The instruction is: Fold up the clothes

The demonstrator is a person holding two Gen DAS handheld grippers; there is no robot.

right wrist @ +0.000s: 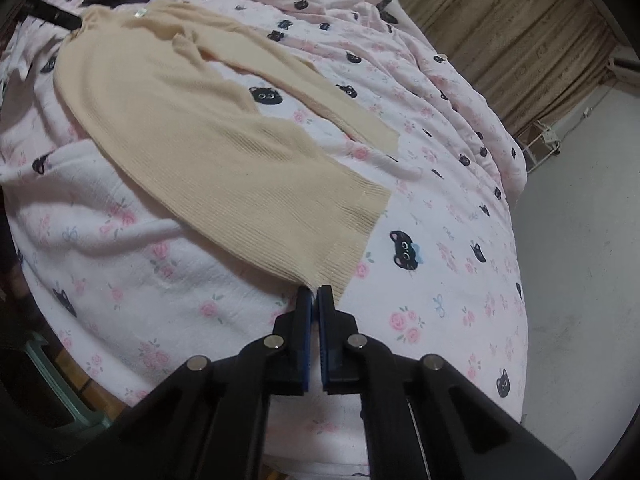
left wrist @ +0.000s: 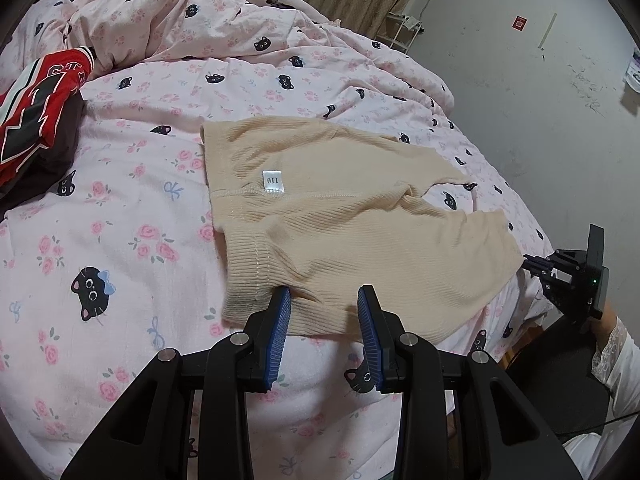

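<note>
Beige ribbed trousers (left wrist: 340,216) lie flat on the bed, waistband to the left with a white size label (left wrist: 273,181) showing. My left gripper (left wrist: 324,294) is open at the near edge of the waist, with fabric between its blue pads (left wrist: 280,320). In the right wrist view the trousers (right wrist: 180,120) stretch away, both legs spread apart. My right gripper (right wrist: 315,290) is shut on the corner of the nearer leg's cuff (right wrist: 352,240). From the left wrist view the right gripper (left wrist: 532,264) shows at the cuff end by the bed's edge.
A pink quilt (left wrist: 120,240) printed with roses and black cats covers the bed. A red and black jersey (left wrist: 36,108) lies at the far left. Grey floor (left wrist: 540,100), a tan curtain (right wrist: 520,20) and a white wire rack (left wrist: 404,28) lie beyond. A lace sleeve (left wrist: 616,344) holds the right gripper.
</note>
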